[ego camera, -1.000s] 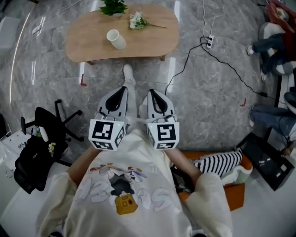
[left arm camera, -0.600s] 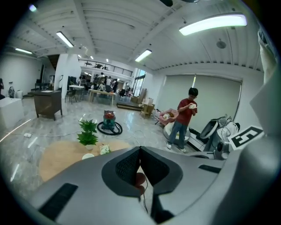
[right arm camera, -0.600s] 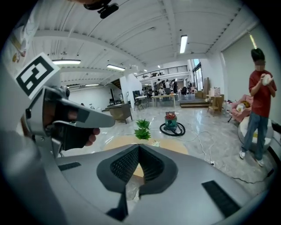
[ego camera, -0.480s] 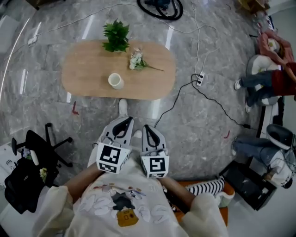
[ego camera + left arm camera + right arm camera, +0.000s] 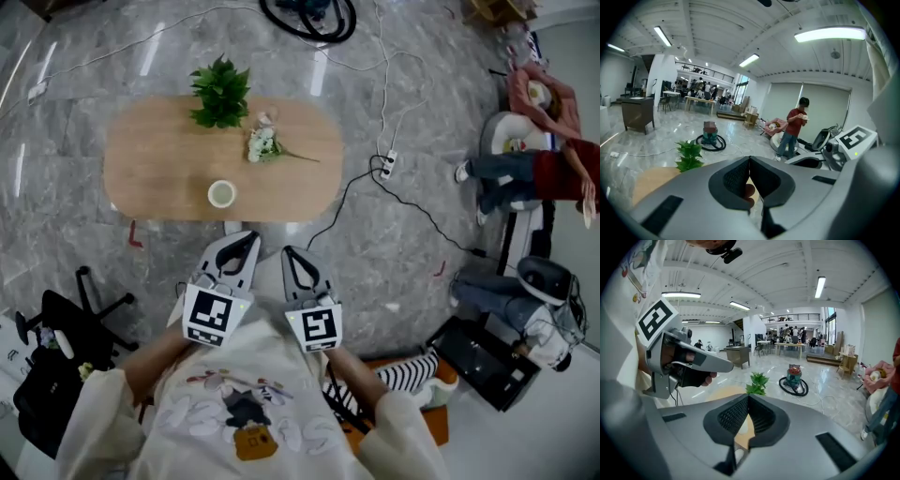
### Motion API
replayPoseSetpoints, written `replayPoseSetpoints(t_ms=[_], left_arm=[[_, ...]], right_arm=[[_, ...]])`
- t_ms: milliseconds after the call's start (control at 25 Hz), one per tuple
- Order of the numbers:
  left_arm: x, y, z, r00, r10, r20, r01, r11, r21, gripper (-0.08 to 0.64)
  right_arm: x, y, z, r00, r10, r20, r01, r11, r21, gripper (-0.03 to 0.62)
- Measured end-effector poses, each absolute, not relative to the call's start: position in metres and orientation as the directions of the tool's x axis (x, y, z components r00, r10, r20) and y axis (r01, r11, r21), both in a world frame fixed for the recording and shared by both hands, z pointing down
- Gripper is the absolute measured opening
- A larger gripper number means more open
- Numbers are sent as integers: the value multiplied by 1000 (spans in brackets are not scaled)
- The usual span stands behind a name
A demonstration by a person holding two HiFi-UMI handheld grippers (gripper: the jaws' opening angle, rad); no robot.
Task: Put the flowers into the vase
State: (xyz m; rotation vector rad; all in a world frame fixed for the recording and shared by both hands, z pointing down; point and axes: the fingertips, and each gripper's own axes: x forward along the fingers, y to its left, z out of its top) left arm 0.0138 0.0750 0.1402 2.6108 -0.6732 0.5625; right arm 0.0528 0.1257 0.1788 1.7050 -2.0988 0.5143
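The flowers (image 5: pixel 262 145), white blooms on a thin stem, lie on the oval wooden table (image 5: pixel 159 150) to the right of a green potted plant (image 5: pixel 220 91). The white vase (image 5: pixel 222 194) stands upright near the table's front edge. Both grippers are held side by side just short of that edge, over the floor. My left gripper (image 5: pixel 247 238) is shut with nothing in it; its jaws meet in the left gripper view (image 5: pixel 749 160). My right gripper (image 5: pixel 289 252) is also shut and empty (image 5: pixel 748 397). The plant (image 5: pixel 757 382) shows beyond its jaws.
Cables and a power strip (image 5: pixel 384 165) run over the marble floor right of the table. A black office chair (image 5: pixel 61 328) stands at my left. Seated people (image 5: pixel 534 173) and bags are at the far right. A vacuum cleaner (image 5: pixel 794 376) sits beyond the table.
The person has stepped toward the table with both grippers, so the table, vase and flowers now lie lower in the head view and nearer the jaws. Both grippers stayed shut.
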Motion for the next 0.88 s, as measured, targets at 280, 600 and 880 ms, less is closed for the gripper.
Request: replayPoseSetpoints(t_ms=[280,600,880], left_arm=[[27,51,172,779,-330,533,-535,-794,291,8],[40,40,208,716,-341,609,-614,-722,319,8],[42,34,248,672,-365,644,-671,-667,323,8]], right_arm=[[81,96,202,-210,-798,565,-971,238,-26,3],[97,63,238,-255,-751,609,-954,299,-30,5],[108,39,276,-291,-707,645,-930,367,-19,5]])
